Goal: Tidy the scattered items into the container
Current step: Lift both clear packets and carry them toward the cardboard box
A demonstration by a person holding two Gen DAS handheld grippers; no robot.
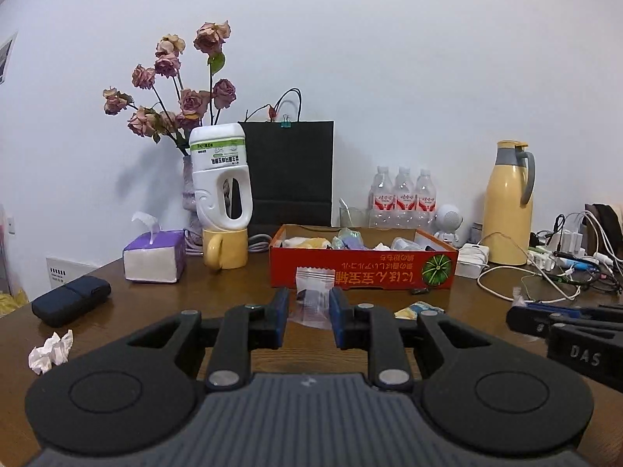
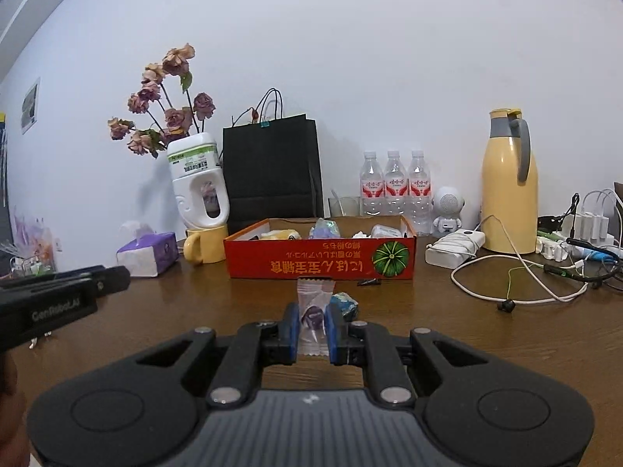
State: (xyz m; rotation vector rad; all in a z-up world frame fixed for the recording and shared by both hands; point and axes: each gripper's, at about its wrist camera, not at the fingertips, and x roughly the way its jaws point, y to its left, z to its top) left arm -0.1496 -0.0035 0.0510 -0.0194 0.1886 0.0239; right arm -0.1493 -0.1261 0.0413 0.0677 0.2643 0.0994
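My left gripper [image 1: 309, 299] is shut on a clear sweet wrapper [image 1: 313, 290] with a dark piece inside, held upright in front of the red cardboard box [image 1: 342, 274]. My right gripper [image 2: 312, 316] is shut on another clear wrapped sweet [image 2: 313, 303] with a purple piece inside. The red box [image 2: 311, 266] stands on the brown table just beyond both grippers and holds several small items. A blue and yellow wrapped item [image 2: 344, 303] lies on the table beside the right fingers, and it shows in the left wrist view too [image 1: 418, 308]. A crumpled white tissue [image 1: 50, 351] lies at the left.
Behind the box stand a black paper bag [image 2: 272, 167], water bottles [image 2: 395, 183], a yellow flask [image 2: 508, 183], a yellow mug [image 1: 225, 249] with a white bottle [image 1: 222, 179] on it, and a tissue box [image 1: 154, 257]. Cables [image 2: 518, 272] spread at right. A dark case [image 1: 70, 299] lies left.
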